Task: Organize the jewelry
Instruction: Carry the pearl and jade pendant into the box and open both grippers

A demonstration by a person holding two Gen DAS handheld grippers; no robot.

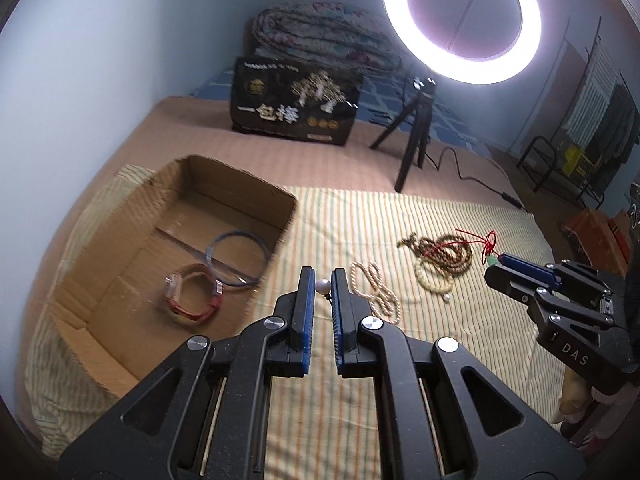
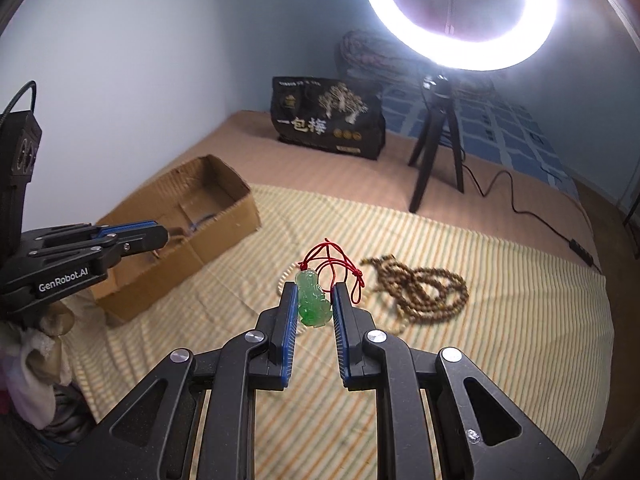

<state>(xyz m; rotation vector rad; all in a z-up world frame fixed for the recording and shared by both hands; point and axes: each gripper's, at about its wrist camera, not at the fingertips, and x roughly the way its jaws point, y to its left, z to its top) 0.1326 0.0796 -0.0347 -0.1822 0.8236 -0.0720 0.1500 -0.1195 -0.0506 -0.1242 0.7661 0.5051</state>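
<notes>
My left gripper is shut on a small white pearl piece, pinched at its fingertips just right of the open cardboard box. A red and beige watch and a blue ring of cord lie in the box. My right gripper is shut on a green jade pendant, whose red cord loops above the tips. Both are held above the striped cloth. On the cloth lie a cream twisted rope strand, a cream bead bracelet and a brown bead necklace.
A lit ring light on a black tripod stands behind the cloth, its cable trailing right. A black printed bag and a folded quilt sit at the back by the wall. A metal rack stands at right.
</notes>
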